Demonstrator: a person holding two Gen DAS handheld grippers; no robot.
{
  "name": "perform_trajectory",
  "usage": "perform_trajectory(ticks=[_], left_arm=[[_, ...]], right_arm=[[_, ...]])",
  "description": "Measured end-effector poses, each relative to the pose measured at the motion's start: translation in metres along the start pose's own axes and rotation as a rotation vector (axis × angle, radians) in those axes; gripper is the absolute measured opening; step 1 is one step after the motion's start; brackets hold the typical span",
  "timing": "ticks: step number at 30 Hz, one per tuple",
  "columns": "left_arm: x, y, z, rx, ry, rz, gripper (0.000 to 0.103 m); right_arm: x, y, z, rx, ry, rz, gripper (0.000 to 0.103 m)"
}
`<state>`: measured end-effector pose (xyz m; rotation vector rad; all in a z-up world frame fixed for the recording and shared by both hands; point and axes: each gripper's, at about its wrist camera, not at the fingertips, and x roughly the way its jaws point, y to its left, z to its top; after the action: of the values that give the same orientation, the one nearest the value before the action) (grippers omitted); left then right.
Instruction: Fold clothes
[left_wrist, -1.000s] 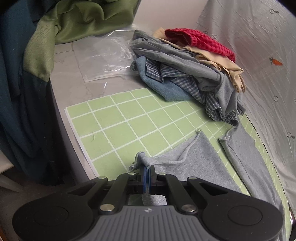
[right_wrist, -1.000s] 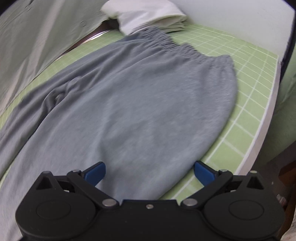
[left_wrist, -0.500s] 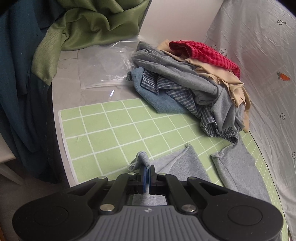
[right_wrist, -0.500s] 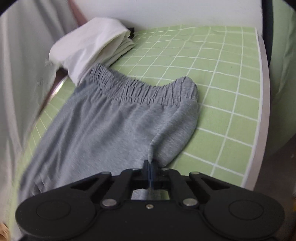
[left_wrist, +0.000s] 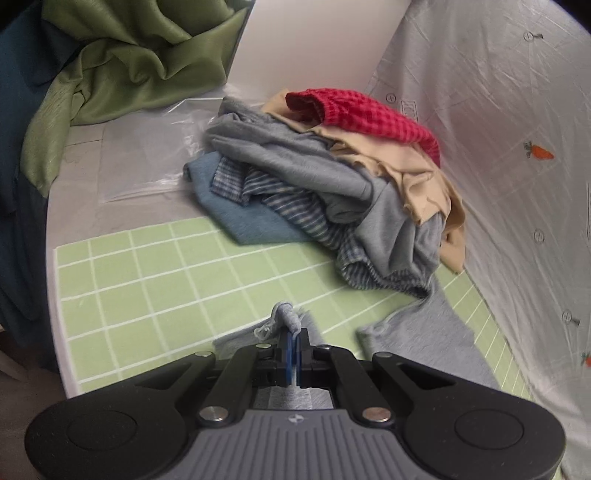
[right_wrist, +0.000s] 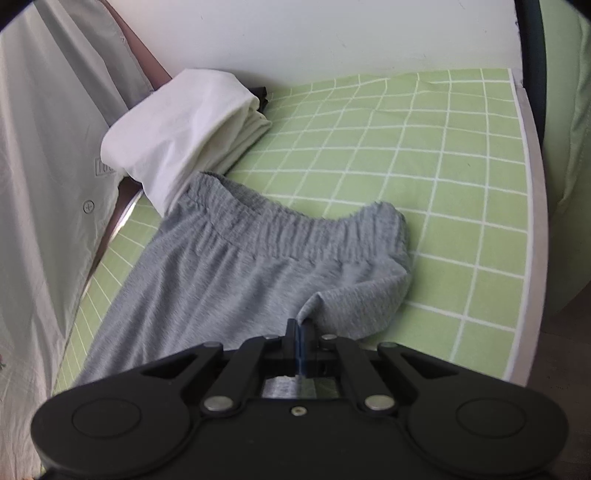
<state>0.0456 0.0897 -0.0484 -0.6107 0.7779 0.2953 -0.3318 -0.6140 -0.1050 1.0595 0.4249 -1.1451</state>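
Observation:
Grey sweatpants (right_wrist: 229, 280) lie across the green grid mat (right_wrist: 424, 158), the gathered waistband toward the back. My right gripper (right_wrist: 299, 328) is shut on the pants' near edge just below the waistband, raising a small fold there. In the left wrist view my left gripper (left_wrist: 293, 334) is shut on the bunched cuff of one grey leg (left_wrist: 286, 317), held a little above the mat (left_wrist: 155, 280). The other leg (left_wrist: 424, 332) lies flat on the right.
A heap of unfolded clothes (left_wrist: 332, 184) in grey, blue, tan and red sits at the back of the mat. A clear plastic bag (left_wrist: 144, 158) lies left of it. Folded white cloth (right_wrist: 177, 129) rests by the waistband. White sheeting (left_wrist: 517, 147) lines one side.
My right gripper went from wide open to shut on the pants' edge and moved toward the waistband. My left gripper carried the cuff along, so less of that leg lies ahead.

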Motion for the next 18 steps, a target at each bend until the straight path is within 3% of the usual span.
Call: perform_trajectory(ticks=[3,7,12,13,15,16,17,18], left_arm=[[0.010,-0.021,0.012,-0.055,-0.015,-0.040,0.001],[0.037,-0.080,0.033,-0.032,-0.052,-0.096,0.001],[0.120,-0.182,0.053,0.018,-0.036,-0.160,0.002],[0.139,-0.204,0.053,0.048,-0.029,-0.162,0.007],[0.166,-0.234,0.046,0.097,0.009,-0.149,0.023],[0.176,-0.245,0.041,0.116,0.034,-0.142,0.031],[0.183,-0.253,0.036,0.135,0.053,-0.137,0.040],[0.182,-0.251,0.028,0.150,0.053,-0.138,0.046]], right_arm=[[0.006,0.023,0.018,-0.010,-0.020,0.004,0.001],[0.028,0.071,0.053,-0.022,-0.050,0.069,0.001],[0.099,0.155,0.106,-0.034,-0.047,0.108,0.001],[0.117,0.174,0.117,-0.035,-0.036,0.131,0.001],[0.149,0.206,0.130,-0.052,0.001,0.126,0.022],[0.160,0.218,0.132,-0.066,0.015,0.104,0.051],[0.162,0.226,0.129,-0.088,0.008,0.076,0.060],[0.159,0.229,0.123,-0.116,-0.009,0.062,0.060]])
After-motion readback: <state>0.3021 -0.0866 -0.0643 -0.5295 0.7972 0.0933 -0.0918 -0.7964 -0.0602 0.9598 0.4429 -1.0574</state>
